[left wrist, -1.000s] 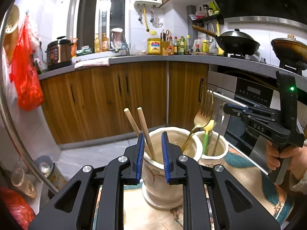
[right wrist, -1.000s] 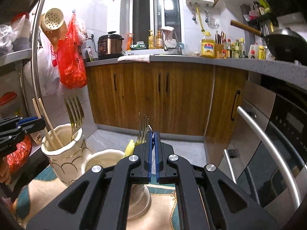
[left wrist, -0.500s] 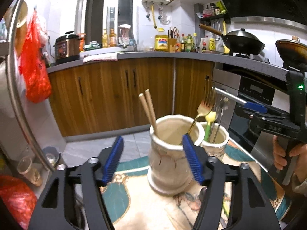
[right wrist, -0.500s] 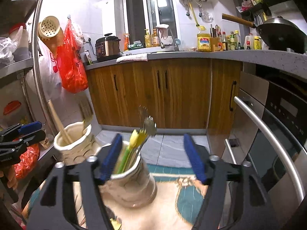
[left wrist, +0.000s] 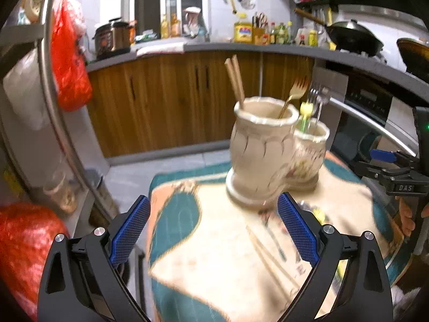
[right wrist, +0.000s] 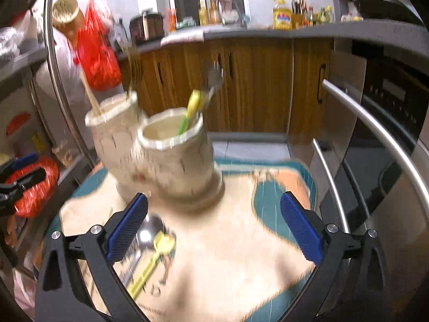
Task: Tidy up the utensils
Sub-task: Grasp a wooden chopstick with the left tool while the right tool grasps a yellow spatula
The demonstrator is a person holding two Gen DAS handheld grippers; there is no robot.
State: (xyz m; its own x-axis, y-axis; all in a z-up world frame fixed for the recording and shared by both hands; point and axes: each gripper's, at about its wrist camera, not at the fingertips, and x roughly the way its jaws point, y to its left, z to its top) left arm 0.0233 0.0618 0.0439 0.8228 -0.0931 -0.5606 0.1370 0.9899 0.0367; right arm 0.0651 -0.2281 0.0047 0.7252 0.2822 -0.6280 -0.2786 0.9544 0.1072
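Note:
Two cream ceramic holders stand side by side on a patterned mat. In the left wrist view the big holder (left wrist: 261, 150) carries wooden chopsticks (left wrist: 236, 80) and a gold fork (left wrist: 295, 94); the small holder (left wrist: 311, 150) behind it carries a yellow-green utensil and silver forks. My left gripper (left wrist: 211, 204) hangs short of them, its jaws opening with nothing between them. In the right wrist view the small holder (right wrist: 177, 158) is the nearer one. My right gripper (right wrist: 213, 201) is also opening and empty. A silver spoon (right wrist: 150, 230) and a yellow spoon (right wrist: 152, 257) lie on the mat by its left finger.
More loose chopsticks (left wrist: 270, 252) lie on the mat (left wrist: 214, 268) in front of the left gripper. An oven with a long steel handle (right wrist: 375, 123) stands close on the right. A metal rack post (left wrist: 61, 123) and a red bag (left wrist: 67, 61) are on the left.
Both grippers went from shut or nearly shut to wide open and drew back and down from the holders. The silver fork the right one held now stands in the small holder.

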